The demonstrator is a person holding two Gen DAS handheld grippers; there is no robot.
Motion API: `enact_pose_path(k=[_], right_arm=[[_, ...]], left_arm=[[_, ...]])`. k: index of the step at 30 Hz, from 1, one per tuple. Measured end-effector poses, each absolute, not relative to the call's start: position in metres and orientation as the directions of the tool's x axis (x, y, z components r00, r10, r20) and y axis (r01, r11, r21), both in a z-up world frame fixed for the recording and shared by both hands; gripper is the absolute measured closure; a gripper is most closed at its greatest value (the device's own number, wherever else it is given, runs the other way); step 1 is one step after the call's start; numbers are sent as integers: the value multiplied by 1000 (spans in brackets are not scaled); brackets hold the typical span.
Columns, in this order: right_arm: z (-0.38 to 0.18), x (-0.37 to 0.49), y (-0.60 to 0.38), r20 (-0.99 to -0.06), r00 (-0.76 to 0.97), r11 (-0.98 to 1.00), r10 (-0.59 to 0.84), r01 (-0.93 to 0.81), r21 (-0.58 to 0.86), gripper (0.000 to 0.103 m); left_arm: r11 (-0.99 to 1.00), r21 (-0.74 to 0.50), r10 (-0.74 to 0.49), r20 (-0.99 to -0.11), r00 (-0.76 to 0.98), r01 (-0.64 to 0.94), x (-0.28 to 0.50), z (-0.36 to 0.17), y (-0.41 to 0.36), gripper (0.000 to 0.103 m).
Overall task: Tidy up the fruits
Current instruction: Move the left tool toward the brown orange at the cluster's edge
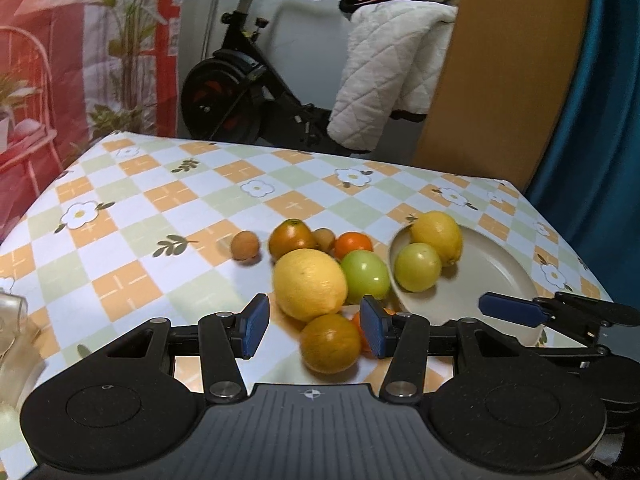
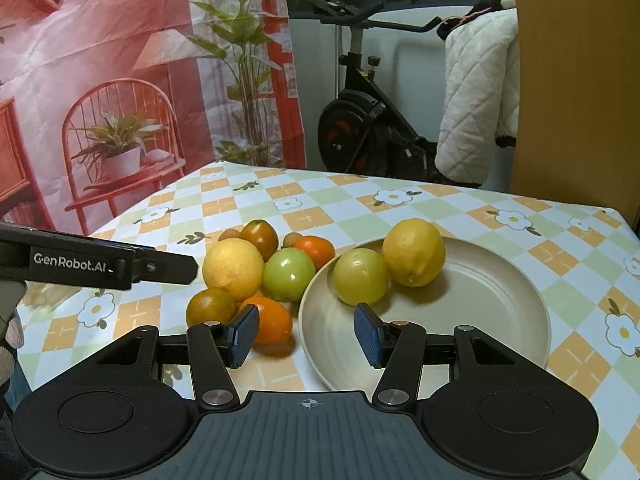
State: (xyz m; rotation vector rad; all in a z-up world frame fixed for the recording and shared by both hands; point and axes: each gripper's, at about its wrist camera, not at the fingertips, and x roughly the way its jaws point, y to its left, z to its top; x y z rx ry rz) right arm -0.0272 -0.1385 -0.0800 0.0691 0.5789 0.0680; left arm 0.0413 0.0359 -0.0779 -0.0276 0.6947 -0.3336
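Note:
A beige plate (image 1: 492,276) (image 2: 520,344) holds a lemon (image 1: 436,236) (image 2: 414,252) and a yellow-green fruit (image 1: 418,266) (image 2: 360,276). To its left a pile lies on the tablecloth: a big lemon (image 1: 310,284) (image 2: 232,268), a green fruit (image 1: 366,278) (image 2: 289,274), oranges (image 1: 353,244) (image 2: 270,320) and small brown fruits (image 1: 245,245). My left gripper (image 1: 314,328) stands open over a dark green-orange fruit (image 1: 330,342) (image 2: 210,308), pads clear of it. My right gripper (image 2: 306,336) is open above the plate's near rim, empty.
The checked flowered tablecloth (image 2: 500,216) ends at the far and right edges. Behind stand an exercise bike (image 1: 240,92), a white quilted cloth (image 1: 384,76) and a wooden panel (image 1: 508,72). A glass object (image 1: 12,320) sits at the left edge.

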Motion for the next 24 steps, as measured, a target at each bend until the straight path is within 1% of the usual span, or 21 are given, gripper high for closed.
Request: enact_pose_path(k=[5,12,15,24], right_arm=[[-82,-27,-136,-547,832,995,95,-60,81,55],[-86,-25,-132,-554,823,992,125,-98,78,66],[-88,-24,-129,-560,817,991,137,-116,74,70],[-88,-3,-109,-570,807,972,156,-229,-58,71]], left_arm=[[947,-139,-310,-623,718,288,41,-79,38,51],[937,-141,-334,-628,703,319,41,-84,32,51],[928,-155,-357,-629,691,339,40,-86,31,57],[928,-187,-365,-632,684,322,47,-87,36,59]])
